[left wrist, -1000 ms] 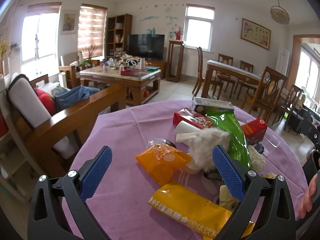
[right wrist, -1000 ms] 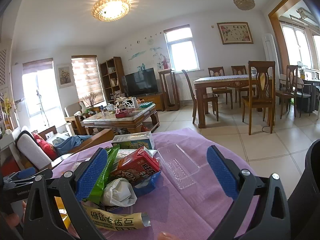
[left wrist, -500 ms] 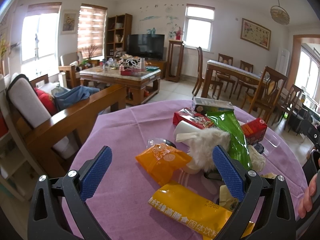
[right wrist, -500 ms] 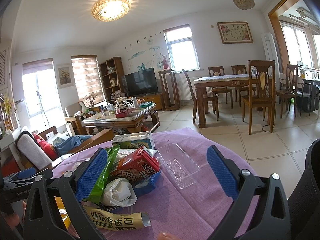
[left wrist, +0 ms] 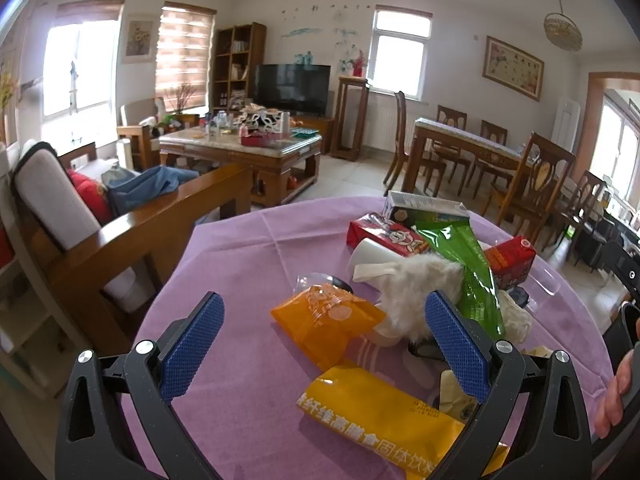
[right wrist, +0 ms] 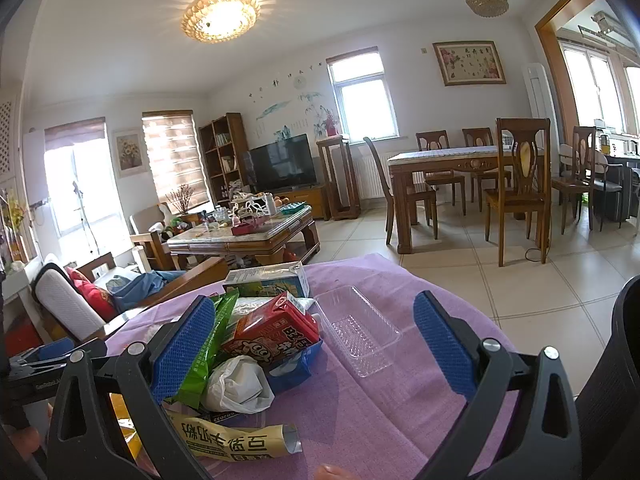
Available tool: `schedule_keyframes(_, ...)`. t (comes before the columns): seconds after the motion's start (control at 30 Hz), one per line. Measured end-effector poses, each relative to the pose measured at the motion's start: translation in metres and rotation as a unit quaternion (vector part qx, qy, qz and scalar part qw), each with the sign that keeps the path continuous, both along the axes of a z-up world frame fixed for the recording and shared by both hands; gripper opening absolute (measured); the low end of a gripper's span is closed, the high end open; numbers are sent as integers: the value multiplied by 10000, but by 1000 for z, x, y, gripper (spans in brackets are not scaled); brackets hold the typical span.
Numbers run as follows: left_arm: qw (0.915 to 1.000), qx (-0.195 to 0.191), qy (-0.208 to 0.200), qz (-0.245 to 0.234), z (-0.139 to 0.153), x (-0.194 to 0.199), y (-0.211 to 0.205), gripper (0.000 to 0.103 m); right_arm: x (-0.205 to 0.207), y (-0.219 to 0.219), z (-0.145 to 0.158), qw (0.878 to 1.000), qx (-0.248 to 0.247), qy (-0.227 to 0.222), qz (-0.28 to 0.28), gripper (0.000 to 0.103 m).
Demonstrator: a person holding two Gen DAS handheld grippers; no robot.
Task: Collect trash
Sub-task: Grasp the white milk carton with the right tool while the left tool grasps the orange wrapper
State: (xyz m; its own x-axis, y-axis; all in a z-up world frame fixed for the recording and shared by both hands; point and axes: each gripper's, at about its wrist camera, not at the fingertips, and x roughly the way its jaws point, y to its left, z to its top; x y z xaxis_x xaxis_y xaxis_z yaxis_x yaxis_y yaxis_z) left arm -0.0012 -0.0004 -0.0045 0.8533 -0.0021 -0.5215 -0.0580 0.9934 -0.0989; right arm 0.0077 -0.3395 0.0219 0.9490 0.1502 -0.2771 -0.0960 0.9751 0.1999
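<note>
A heap of trash lies on the purple-clothed surface [left wrist: 248, 264]: an orange packet [left wrist: 326, 322], a yellow sachet [left wrist: 384, 412], a green wrapper [left wrist: 468, 276], a red drink carton [right wrist: 272, 334], a crumpled white bag [right wrist: 240, 384] and, just beside the heap, a clear plastic tray [right wrist: 360, 332]. The left hand-held gripper [left wrist: 324, 344] hangs over the orange packet and yellow sachet, blue pads [left wrist: 192, 344] spread wide and holding nothing. The right hand-held gripper [right wrist: 312, 352] is likewise wide open and empty above the carton and tray.
</note>
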Motion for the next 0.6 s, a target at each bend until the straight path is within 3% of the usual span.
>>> schedule_keyframes(0.27, 10000, -70, 7, 18, -1, 0, 2, 99, 0, -1, 1, 10000, 5, 0, -7, 98)
schedule_keyframes(0.4, 9962, -844, 48, -221, -3, 3, 26, 99, -1, -2, -1, 9999, 101, 49, -28, 98)
schedule_keyframes(0.47, 9919, -1120, 435, -414, -11, 19, 38, 99, 1, -6, -5, 9995, 282, 160, 0, 98)
schedule_keyframes(0.6, 9828, -1082, 1220, -864, -26, 54, 44, 98, 10, -15, -11, 9967, 657, 461, 98, 98)
